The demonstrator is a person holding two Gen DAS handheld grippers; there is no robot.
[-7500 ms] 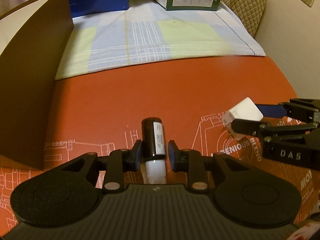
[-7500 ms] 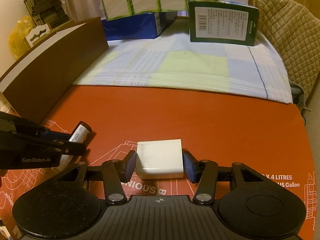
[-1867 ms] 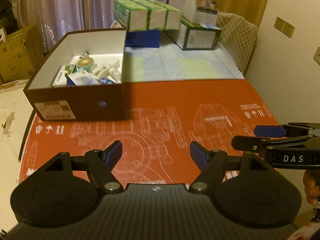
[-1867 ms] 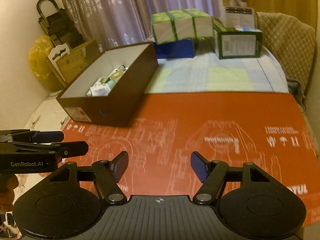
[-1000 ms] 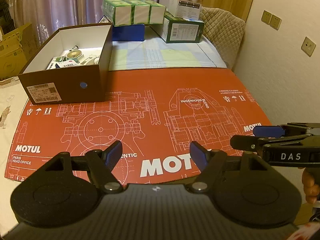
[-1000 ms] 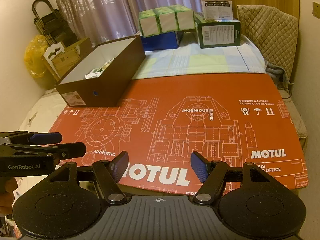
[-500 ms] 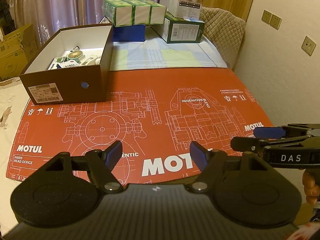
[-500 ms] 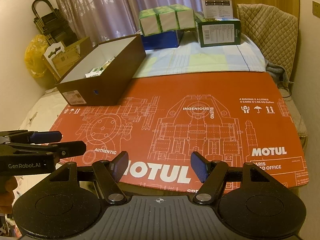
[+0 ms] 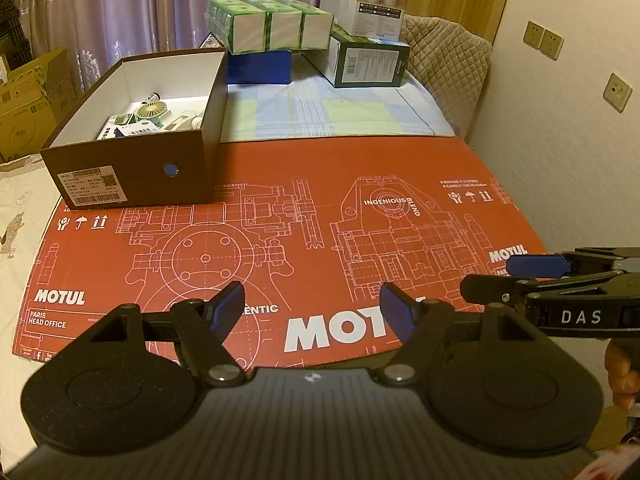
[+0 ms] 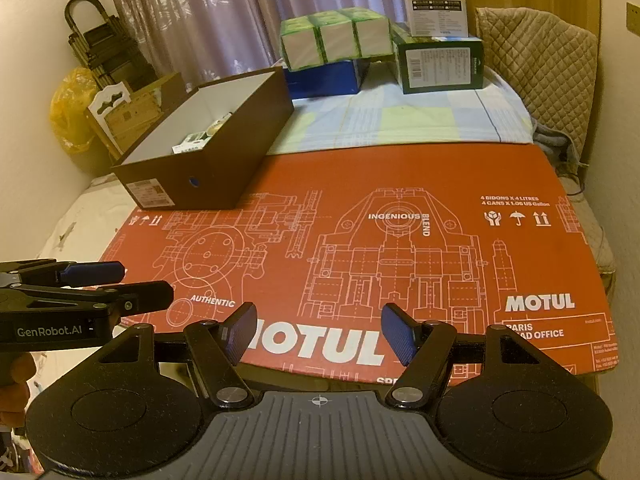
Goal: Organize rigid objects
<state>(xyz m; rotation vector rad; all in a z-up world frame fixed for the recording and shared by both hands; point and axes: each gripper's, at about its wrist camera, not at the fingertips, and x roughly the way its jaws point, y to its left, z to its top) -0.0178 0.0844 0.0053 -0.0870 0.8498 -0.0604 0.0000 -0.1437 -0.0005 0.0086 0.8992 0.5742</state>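
Here, through the left wrist camera, we see our left gripper [image 9: 312,307] spread wide and empty above the near edge of the red mat [image 9: 280,216]; the brown box [image 9: 136,176] of small items [image 9: 150,120] sits far left. From the right wrist camera, our right gripper [image 10: 319,330] gapes empty too, the box [image 10: 224,160] far left.

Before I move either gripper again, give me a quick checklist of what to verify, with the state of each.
1. Left gripper empty and open: ok, jaws spread with nothing between them.
2. Right gripper empty and open: ok, same.
3. Red Motul mat free of loose items: ok in both views; only the brown shoebox stands on its far left corner.
4. Items inside the shoebox: ok, a small round fan and packets lie within its walls.
5. Grippers apart from each other: ok, side by side over the mat's near edge, not touching.
6. More items left to sort off the mat: cannot tell.
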